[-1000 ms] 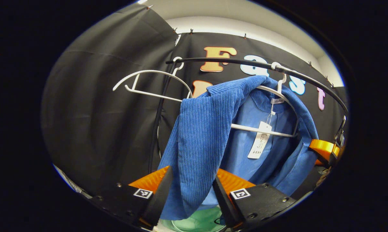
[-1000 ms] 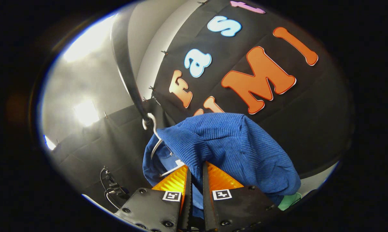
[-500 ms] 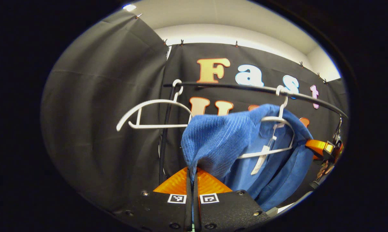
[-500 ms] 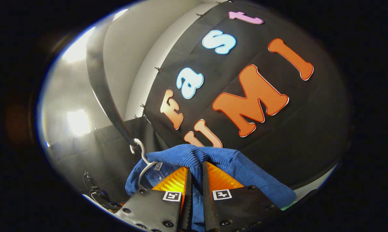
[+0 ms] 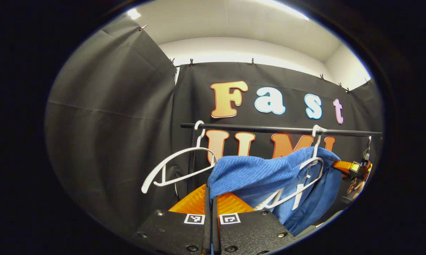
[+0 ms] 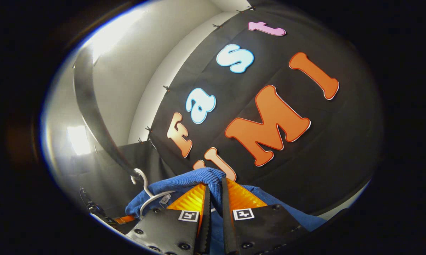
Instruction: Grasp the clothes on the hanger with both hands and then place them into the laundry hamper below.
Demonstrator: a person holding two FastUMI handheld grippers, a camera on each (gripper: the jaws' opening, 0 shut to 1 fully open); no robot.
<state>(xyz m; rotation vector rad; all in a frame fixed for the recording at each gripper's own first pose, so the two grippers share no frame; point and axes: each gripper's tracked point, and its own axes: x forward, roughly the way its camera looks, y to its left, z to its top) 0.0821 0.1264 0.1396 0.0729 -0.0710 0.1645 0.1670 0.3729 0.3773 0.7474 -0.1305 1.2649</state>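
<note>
Ribbed blue garment (image 5: 255, 173), a soft corduroy-like knit with fine parallel ridges, hangs bunched across the lower middle of the left gripper view, draped over a slim white plastic hanger (image 5: 306, 179) whose hook loops over a thin black round rail (image 5: 269, 129). The left gripper (image 5: 209, 198) has its two flat, wedge-shaped fingers pressed almost together, with a fold of the blue cloth pinched in the narrow slit between them. A second white hanger (image 5: 174, 170), bare and curved like a shallow arch, hangs tilted from the same rail to the left of the garment. At the garment's far right edge the other gripper (image 5: 347, 167) touches the cloth beside the rail's end. In the right gripper view the right gripper (image 6: 213, 193) stands nearly closed too, its fingers' toothed inner edges clamping a rounded hump of the same ridged blue fabric (image 6: 199, 179). The garment's hanger (image 6: 145, 196) shows its white hook caught on the black rail (image 6: 92, 124), which sweeps up as a broad dark curve against the pale wall.
</note>
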